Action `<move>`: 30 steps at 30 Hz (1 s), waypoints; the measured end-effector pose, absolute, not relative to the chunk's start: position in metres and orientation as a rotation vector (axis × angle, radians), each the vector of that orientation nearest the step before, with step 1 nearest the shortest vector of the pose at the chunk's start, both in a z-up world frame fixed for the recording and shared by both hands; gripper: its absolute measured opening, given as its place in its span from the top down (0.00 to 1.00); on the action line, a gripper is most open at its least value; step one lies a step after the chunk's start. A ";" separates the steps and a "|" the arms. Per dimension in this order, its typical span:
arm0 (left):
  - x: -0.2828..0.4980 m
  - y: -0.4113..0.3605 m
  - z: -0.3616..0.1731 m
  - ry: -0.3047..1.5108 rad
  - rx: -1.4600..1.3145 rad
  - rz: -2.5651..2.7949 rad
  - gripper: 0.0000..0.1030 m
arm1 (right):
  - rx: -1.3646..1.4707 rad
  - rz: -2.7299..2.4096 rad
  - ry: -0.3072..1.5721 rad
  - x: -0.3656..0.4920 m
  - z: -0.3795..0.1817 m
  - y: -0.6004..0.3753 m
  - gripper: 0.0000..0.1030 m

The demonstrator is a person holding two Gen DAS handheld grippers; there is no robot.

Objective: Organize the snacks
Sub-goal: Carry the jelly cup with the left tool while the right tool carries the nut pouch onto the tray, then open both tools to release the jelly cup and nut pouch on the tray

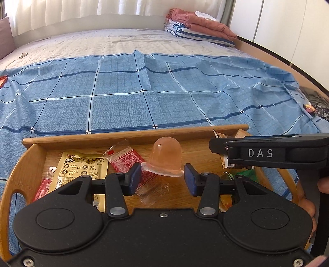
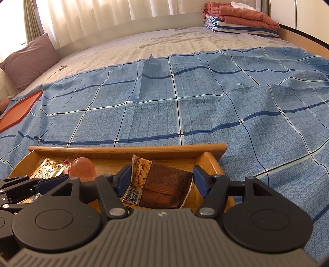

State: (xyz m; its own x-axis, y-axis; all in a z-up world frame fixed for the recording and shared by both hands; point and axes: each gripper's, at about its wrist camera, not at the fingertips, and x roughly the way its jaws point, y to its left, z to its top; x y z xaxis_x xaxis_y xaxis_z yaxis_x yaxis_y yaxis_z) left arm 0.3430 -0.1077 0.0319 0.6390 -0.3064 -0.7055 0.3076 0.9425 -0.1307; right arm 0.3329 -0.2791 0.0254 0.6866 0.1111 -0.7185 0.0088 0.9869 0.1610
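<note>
A wooden tray lies on a blue checked cloth. My left gripper is shut on the rim of an orange jelly cup, which stands dome up just above the tray floor. Under and left of it lie a red-and-clear wrapper, a gold packet and a red packet. My right gripper is shut on a brown nut packet, bowed between the pads, over the tray's right end. Each gripper shows in the other's view: the right gripper, the left gripper.
The blue cloth covers the near half of a bed. An orange flat lid lies at the left, a pillow behind it. Folded blankets sit at the far right corner. Dark clothing lies at the bed's right edge.
</note>
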 end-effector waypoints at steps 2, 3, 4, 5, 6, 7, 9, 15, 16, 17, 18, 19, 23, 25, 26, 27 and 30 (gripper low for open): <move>0.342 -0.108 0.032 0.802 0.004 -0.350 0.58 | 0.158 0.057 0.816 0.333 0.024 -0.280 0.34; 0.342 -0.108 0.031 0.801 0.004 -0.349 0.57 | 0.157 0.057 0.817 0.333 0.024 -0.280 0.34; 0.342 -0.108 0.031 0.800 0.006 -0.349 0.57 | 0.156 0.057 0.819 0.333 0.023 -0.280 0.34; 0.342 -0.108 0.031 0.801 0.006 -0.349 0.55 | 0.155 0.057 0.820 0.333 0.022 -0.280 0.33; 0.342 -0.108 0.031 0.801 0.005 -0.348 0.53 | 0.157 0.057 0.821 0.333 0.022 -0.280 0.33; 0.342 -0.108 0.031 0.802 0.001 -0.350 0.51 | 0.161 0.057 0.822 0.333 0.021 -0.280 0.32; 0.341 -0.108 0.032 0.805 0.000 -0.355 0.46 | 0.171 0.058 0.822 0.332 0.020 -0.281 0.31; 0.339 -0.108 0.032 0.805 0.013 -0.343 0.32 | 0.182 0.060 0.819 0.330 0.020 -0.282 0.24; 0.339 -0.107 0.032 0.806 0.010 -0.340 0.29 | 0.186 0.062 0.818 0.330 0.020 -0.282 0.23; 0.339 -0.107 0.031 0.807 0.006 -0.337 0.28 | 0.191 0.064 0.818 0.330 0.021 -0.283 0.23; 0.339 -0.105 0.032 0.806 0.003 -0.336 0.26 | 0.194 0.065 0.817 0.329 0.021 -0.284 0.22; 0.339 -0.104 0.032 0.805 0.000 -0.337 0.23 | 0.195 0.065 0.815 0.328 0.022 -0.284 0.21; 0.337 -0.102 0.034 0.797 0.001 -0.334 0.18 | 0.197 0.071 0.805 0.325 0.025 -0.285 0.19; 0.335 -0.102 0.035 0.792 -0.002 -0.333 0.16 | 0.199 0.075 0.799 0.323 0.027 -0.284 0.17; 0.334 -0.102 0.036 0.789 -0.003 -0.333 0.16 | 0.200 0.077 0.796 0.322 0.028 -0.284 0.16; 0.333 -0.101 0.037 0.787 -0.002 -0.332 0.16 | 0.199 0.079 0.794 0.322 0.029 -0.284 0.16; 0.328 -0.100 0.039 0.784 0.007 -0.329 0.15 | 0.201 0.086 0.790 0.318 0.031 -0.282 0.13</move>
